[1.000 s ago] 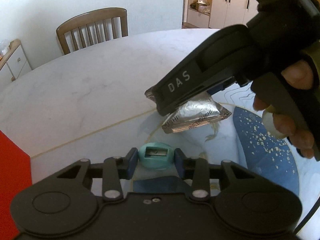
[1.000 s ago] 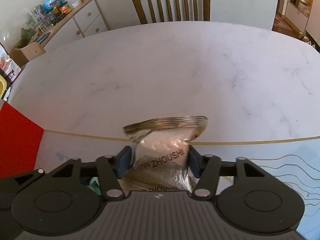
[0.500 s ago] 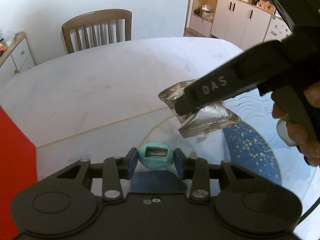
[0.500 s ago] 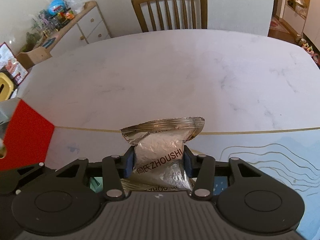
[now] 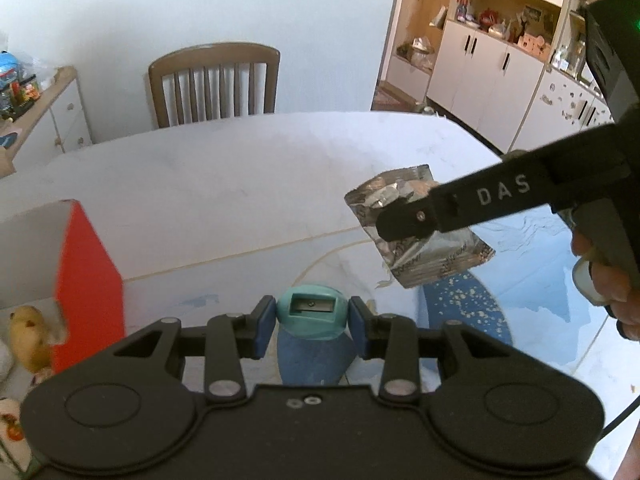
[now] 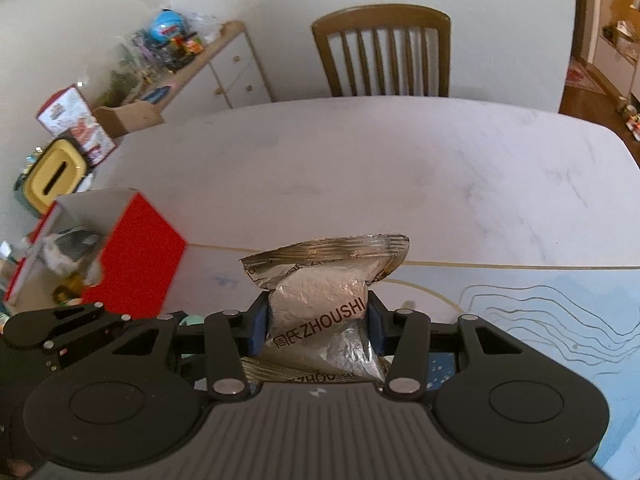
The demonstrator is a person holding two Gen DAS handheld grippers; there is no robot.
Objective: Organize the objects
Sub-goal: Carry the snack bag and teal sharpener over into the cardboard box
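Both grippers now sit higher above the table (image 5: pixel 240 184) than a second ago. In the left view the right gripper (image 5: pixel 400 228) and its foil pouch (image 5: pixel 436 256) move from frame centre toward the right and appear smaller, farther off. The red box (image 5: pixel 86 268) shows more at the left edge, its open top and toys (image 5: pixel 28 336) inside now visible. In the right view the box (image 6: pixel 136 256) grows at lower left, and the chair (image 6: pixel 382 50) drops lower in frame.

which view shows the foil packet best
The right wrist view: the foil packet sits centred between the right gripper, its print readable. The left wrist view shows it side-on, partly hidden behind the gripper's finger.
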